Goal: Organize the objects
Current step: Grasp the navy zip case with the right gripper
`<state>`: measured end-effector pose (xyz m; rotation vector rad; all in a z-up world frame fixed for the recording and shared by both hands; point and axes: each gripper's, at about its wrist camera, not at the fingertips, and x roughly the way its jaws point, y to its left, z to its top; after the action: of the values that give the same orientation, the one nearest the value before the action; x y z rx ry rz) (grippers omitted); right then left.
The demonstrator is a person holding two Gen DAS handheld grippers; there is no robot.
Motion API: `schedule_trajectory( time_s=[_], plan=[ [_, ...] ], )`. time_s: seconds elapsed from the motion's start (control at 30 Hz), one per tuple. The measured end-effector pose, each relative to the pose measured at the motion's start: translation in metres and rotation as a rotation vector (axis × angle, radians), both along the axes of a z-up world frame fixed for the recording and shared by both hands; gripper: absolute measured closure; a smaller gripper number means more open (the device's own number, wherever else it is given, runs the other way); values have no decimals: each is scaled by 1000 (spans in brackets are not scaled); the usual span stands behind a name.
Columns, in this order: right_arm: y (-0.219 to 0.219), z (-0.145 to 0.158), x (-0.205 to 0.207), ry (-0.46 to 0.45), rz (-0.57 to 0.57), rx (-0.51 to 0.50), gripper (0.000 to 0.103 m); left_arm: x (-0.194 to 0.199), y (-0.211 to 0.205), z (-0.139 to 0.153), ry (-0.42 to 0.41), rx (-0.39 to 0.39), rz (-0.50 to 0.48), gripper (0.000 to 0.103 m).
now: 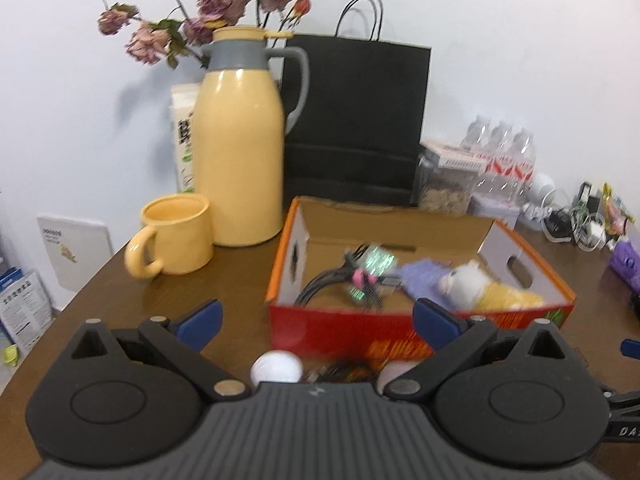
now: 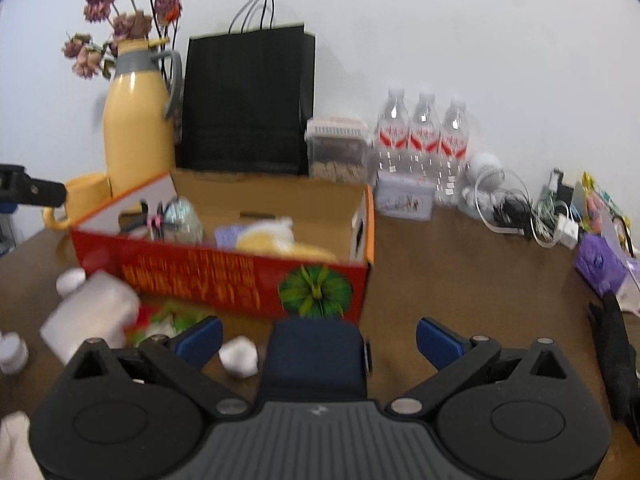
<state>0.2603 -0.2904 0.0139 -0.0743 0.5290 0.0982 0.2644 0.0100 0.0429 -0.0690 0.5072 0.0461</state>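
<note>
A red cardboard box (image 1: 352,328) (image 2: 224,276) stands open on the brown table. Inside lie black cables (image 1: 324,288), a shiny packet (image 1: 376,264), a purple cloth (image 1: 420,276) and a white-and-yellow plush toy (image 1: 480,288) (image 2: 276,240). My left gripper (image 1: 318,322) is open just in front of the box, with a small white ball (image 1: 276,368) below it. My right gripper (image 2: 318,340) is open over a dark blue case (image 2: 316,356) lying between its fingers; I see no contact. A crumpled white wad (image 2: 240,356) and a white bottle (image 2: 92,312) lie to its left.
A yellow jug (image 1: 240,140) and yellow mug (image 1: 176,236) stand left of the box, a black paper bag (image 1: 356,120) behind it. Water bottles (image 2: 420,140), a clear container (image 2: 338,152), tangled chargers (image 2: 532,212) and a purple pack (image 2: 600,260) fill the right side.
</note>
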Motion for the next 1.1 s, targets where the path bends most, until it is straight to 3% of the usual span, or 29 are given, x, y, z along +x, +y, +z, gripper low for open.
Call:
schedule_trajectory(
  time_s=[0.33, 0.57, 0.63, 0.77, 0.97, 1.1],
  plan=[
    [-7, -22, -13, 83, 13, -1, 0, -35, 33, -29, 90, 30, 73, 0],
    [-4, -33, 11, 164, -6, 28, 0, -51, 49, -41, 124, 14, 105, 0],
    [-4, -35, 15, 175, -10, 44, 4, -54, 53, -43, 134, 14, 109, 0],
    [-4, -38, 15, 178, -4, 56, 32, -57, 59, -48, 146, 7, 120, 0],
    [-1, -37, 5, 122, -2, 38, 42, -60, 69, -52, 158, -1, 136, 0],
    [0, -35, -6, 82, 3, 38, 43, -66, 79, -55, 165, -3, 155, 0]
  ],
)
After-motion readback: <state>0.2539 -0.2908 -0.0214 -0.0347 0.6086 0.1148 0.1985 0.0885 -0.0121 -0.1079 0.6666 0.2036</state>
